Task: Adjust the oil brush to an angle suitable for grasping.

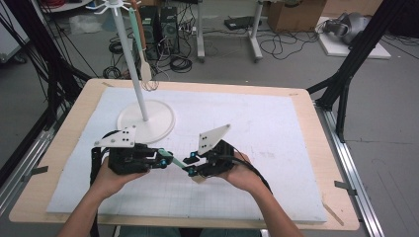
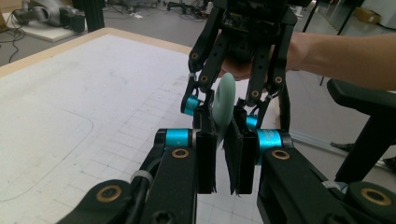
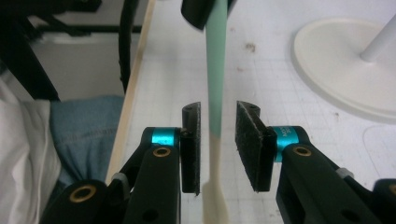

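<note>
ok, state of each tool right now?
Left tool: shut on the mint-green utensil.
Right tool: open, pads apart from the utensil's handle, which passes between them.

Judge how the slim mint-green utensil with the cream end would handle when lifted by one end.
The mint-green utensil looks stiff: it spans both grippers without sagging. Probably light, being thin. Its smooth handle might slip between the right gripper pads, which stand apart.

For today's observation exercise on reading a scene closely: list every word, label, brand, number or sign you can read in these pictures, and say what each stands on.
No text can be read in any view.
Cyan collar on the right gripper: faint marks, too blurred to read.
White mat on the table: a printed grid, with no legible numbers.
Cardboard box on the floor: no readable label.
</note>
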`<state>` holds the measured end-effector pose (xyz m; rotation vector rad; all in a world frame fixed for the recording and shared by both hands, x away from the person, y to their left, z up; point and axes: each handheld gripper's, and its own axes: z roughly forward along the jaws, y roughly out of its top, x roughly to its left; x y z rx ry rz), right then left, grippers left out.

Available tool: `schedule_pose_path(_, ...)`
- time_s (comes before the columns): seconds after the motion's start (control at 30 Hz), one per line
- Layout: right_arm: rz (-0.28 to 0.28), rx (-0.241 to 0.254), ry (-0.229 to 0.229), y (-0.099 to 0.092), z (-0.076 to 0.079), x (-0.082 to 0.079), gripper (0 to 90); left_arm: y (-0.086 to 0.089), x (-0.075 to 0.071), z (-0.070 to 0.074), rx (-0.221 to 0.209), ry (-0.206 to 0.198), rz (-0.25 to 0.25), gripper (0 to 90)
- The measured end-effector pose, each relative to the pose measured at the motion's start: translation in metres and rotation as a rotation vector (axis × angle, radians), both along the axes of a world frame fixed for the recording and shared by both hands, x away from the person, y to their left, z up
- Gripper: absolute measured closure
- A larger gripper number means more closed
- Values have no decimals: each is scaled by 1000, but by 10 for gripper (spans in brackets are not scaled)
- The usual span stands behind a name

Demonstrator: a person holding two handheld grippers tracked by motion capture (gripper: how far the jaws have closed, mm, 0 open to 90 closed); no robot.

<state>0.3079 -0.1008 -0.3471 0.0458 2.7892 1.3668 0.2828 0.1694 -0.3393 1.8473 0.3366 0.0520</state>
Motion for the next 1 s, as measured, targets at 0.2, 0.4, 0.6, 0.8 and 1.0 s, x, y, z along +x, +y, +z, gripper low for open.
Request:
schedule_pose_path(0.2,5,-48,22,7,-10,0,711,0,0,2,-4,9,-14,828)
schedule_pose_path(0.4,22,-70,40,11,-16,1,829,0,2,6,11,9,-17,828)
schedule_pose_path(0.6,30,-39,54,9,-18,2,847,0,2,6,-1,13,-16,820)
schedule_pose_path(0.8,13,-2,52,8,-17,1,849,-4,3,7,-11,17,-4,760)
schedule_pose_path(1.0,-3,54,66,8,-16,2,848,-9,3,6,-21,20,6,760)
